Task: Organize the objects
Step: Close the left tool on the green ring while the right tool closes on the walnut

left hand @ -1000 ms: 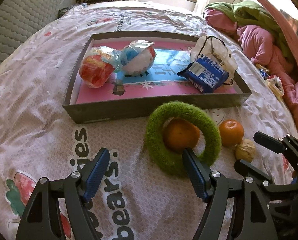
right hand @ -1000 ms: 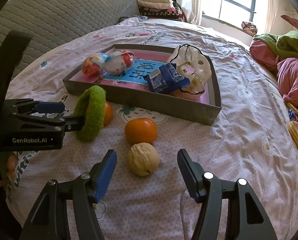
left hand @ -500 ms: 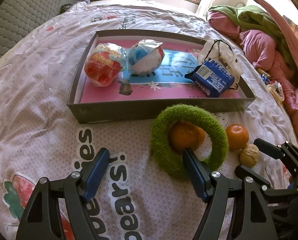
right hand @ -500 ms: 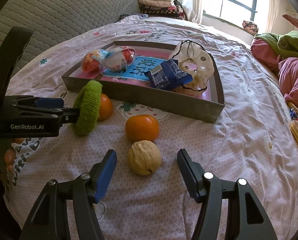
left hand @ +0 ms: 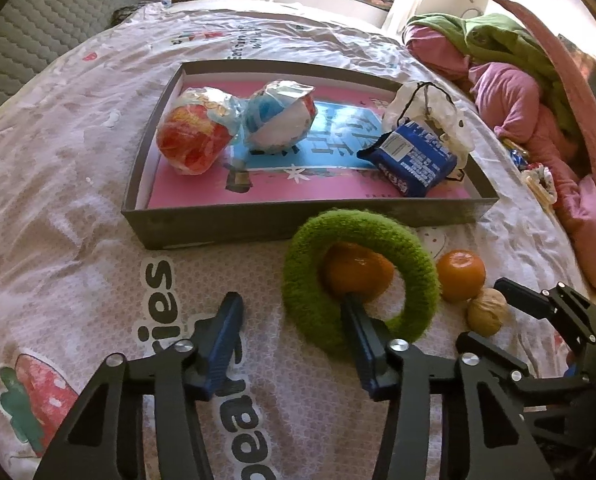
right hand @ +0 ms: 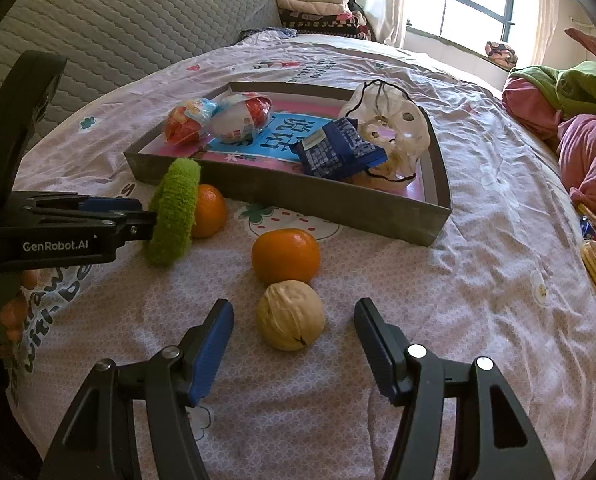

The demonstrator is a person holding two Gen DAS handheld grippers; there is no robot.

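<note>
Could drop the green ring [left hand: 360, 280] hooked on one finger of the half-closed, just-closing left gripper [left hand: 290, 332] and knock the orange [left hand: 356, 270]; right gripper [right hand: 294, 344] wide around the walnut [right hand: 290, 314].

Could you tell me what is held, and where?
Nothing yet: the left gripper, jaws just closing, straddles the green fuzzy ring at its near rim; right gripper open.

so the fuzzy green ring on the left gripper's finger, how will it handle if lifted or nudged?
The fuzzy green ring looks like soft plush, probably light and compressible. It hangs on one finger of the left gripper, whose jaws have just been closing without pinching it, so it may swing or slip off. Standing on edge beside the orange mandarin, it could flop flat.
</note>
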